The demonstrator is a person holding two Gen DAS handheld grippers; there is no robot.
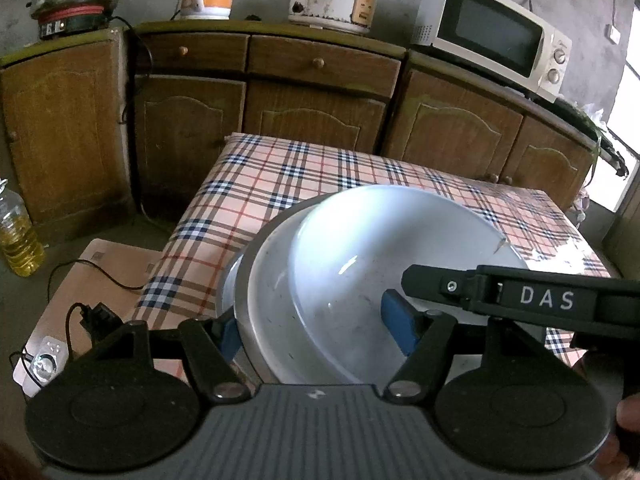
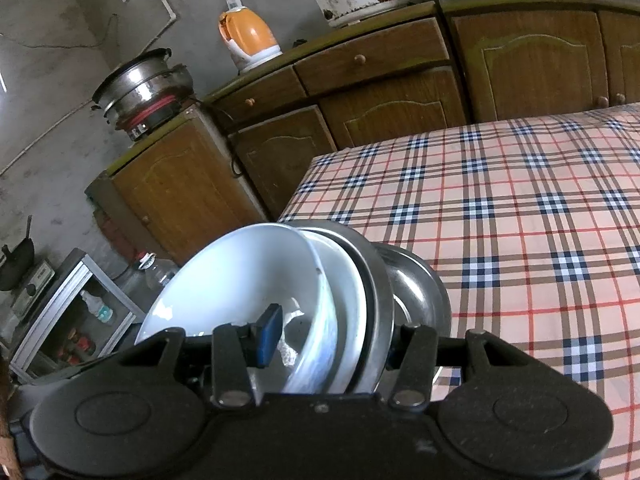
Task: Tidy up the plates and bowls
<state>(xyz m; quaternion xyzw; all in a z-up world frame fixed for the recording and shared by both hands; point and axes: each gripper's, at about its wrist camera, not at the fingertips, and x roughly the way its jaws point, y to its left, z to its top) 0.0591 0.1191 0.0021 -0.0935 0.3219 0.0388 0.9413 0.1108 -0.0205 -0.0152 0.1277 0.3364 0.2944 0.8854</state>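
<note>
the left gripper (image 1: 316, 330) is clamped across a nested stack at the near left corner of the plaid-covered table (image 1: 304, 184): a white bowl (image 1: 360, 256) inside a white plate (image 1: 264, 296) and metal dishes. the right gripper (image 2: 332, 338) pinches the same stack, its arm crossing the left view. the right view alone shows a steel bowl (image 2: 416, 288) outermost. cupboards (image 1: 312, 92) stand behind; the cloth beyond lies bare.
</note>
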